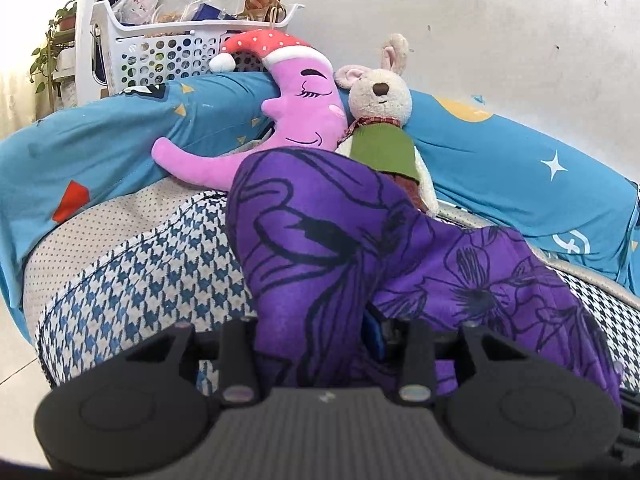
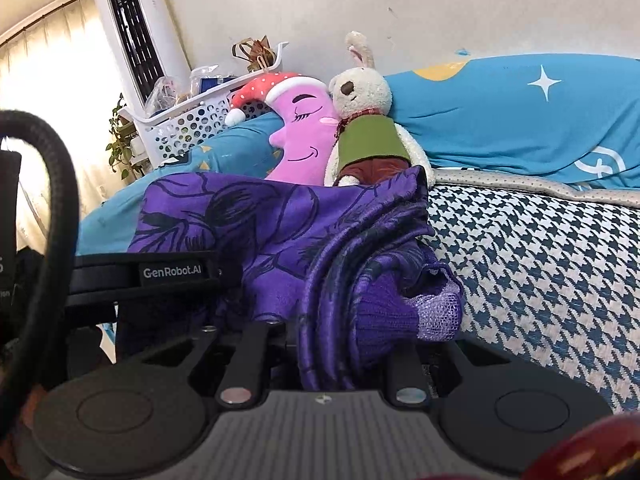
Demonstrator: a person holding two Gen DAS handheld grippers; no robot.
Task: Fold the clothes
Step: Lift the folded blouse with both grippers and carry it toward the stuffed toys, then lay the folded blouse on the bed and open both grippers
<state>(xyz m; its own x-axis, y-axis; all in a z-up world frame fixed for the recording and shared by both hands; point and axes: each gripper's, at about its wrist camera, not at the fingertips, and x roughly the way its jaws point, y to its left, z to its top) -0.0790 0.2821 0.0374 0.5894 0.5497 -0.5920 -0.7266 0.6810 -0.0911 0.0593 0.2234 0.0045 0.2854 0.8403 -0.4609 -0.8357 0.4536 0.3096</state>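
We see a purple garment [image 1: 320, 248] printed with dark flower outlines, held up between two grippers above a bed [image 1: 160, 264] covered in blue-and-white houndstooth. In the left wrist view, the cloth rises straight out from between the fingers of our left gripper [image 1: 332, 344], filling the middle of the frame and spreading off to the right; the fingers are closed on it. In the right wrist view, a thick bunched roll of the same garment [image 2: 280, 232] runs down into our right gripper [image 2: 324, 352], whose fingers also clamp it. A lighter knitted cuff [image 2: 438, 314] sticks out just right of that roll. The rest of the cloth stretches away to the left, where the body of the left gripper [image 2: 160, 276] shows, touching the fabric.

Behind the garment, a pink moon plush [image 1: 296, 116] in a red dotted cap leans against a cream rabbit [image 1: 380, 120] in a green vest. Both rest on a blue quilt [image 1: 520, 168] with stars. A white basket [image 1: 168, 52] stands behind them against the wall.
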